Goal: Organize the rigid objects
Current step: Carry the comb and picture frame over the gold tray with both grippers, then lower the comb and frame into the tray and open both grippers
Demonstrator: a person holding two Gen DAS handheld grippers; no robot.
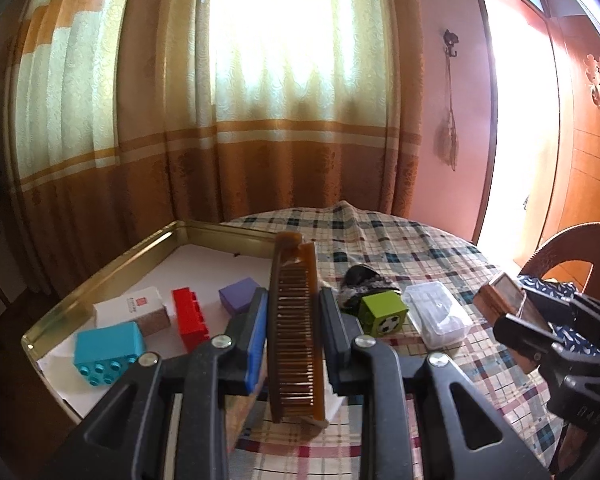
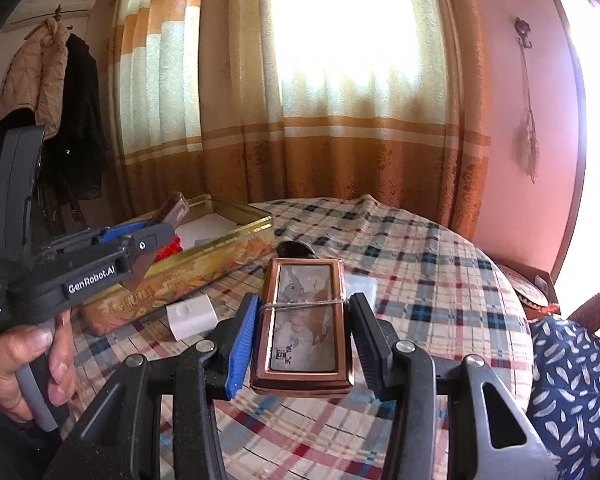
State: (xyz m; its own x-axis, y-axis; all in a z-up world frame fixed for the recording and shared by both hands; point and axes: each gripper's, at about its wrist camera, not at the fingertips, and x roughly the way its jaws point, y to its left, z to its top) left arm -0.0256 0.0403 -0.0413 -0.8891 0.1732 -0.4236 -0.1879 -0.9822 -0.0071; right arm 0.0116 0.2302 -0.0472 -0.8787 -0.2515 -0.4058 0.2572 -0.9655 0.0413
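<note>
My left gripper (image 1: 293, 300) is shut on a brown comb (image 1: 294, 332) and holds it above the table beside the gold tin tray (image 1: 112, 264). The tray holds a teal brick (image 1: 108, 350), a red brick (image 1: 190, 316), a purple block (image 1: 240, 294) and a white box (image 1: 134, 306). My right gripper (image 2: 304, 312) is shut on a copper-framed rectangular tin (image 2: 304, 320) and holds it above the plaid table. In the right wrist view the left gripper (image 2: 148, 236) with the comb (image 2: 172, 210) hangs over the tray (image 2: 204, 256).
On the plaid tablecloth (image 1: 400, 248) lie a green cube (image 1: 384, 312), a clear plastic box (image 1: 438, 314), a dark fuzzy object (image 1: 362, 282) and a white block (image 2: 190, 316). Curtains hang behind. A chair with blue cloth (image 2: 572, 368) stands at right.
</note>
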